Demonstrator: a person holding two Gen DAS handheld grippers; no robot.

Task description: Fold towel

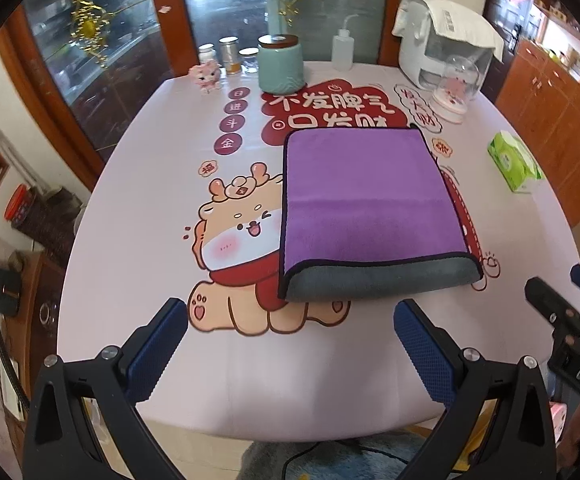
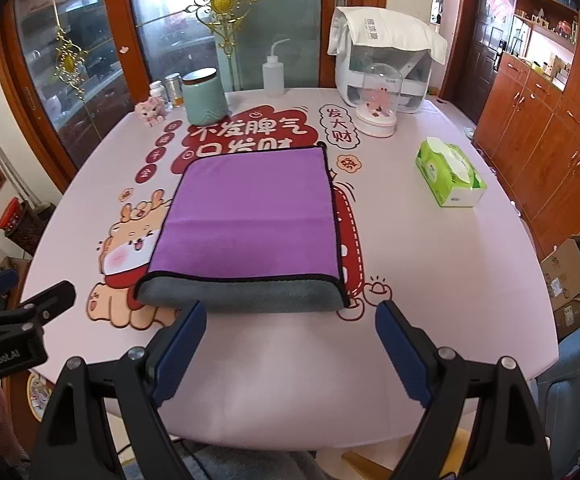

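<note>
A purple towel (image 1: 366, 196) with a grey underside and black trim lies folded flat on the pink printed tablecloth (image 1: 137, 208); its grey folded edge faces me. It also shows in the right wrist view (image 2: 249, 224). My left gripper (image 1: 290, 324) is open and empty, just short of the towel's near edge and to its left. My right gripper (image 2: 290, 328) is open and empty, just in front of the towel's near grey edge. The right gripper's body (image 1: 570, 328) shows at the right edge of the left wrist view.
At the table's far side stand a teal jar (image 2: 205, 96), small bottles (image 2: 171, 88), a squeeze bottle (image 2: 273, 72), a pink figurine (image 2: 151, 111), a glass dome (image 2: 378, 108) and a white appliance (image 2: 386, 64). A green tissue box (image 2: 450, 174) lies right. Cardboard boxes (image 2: 570, 276) sit on the floor.
</note>
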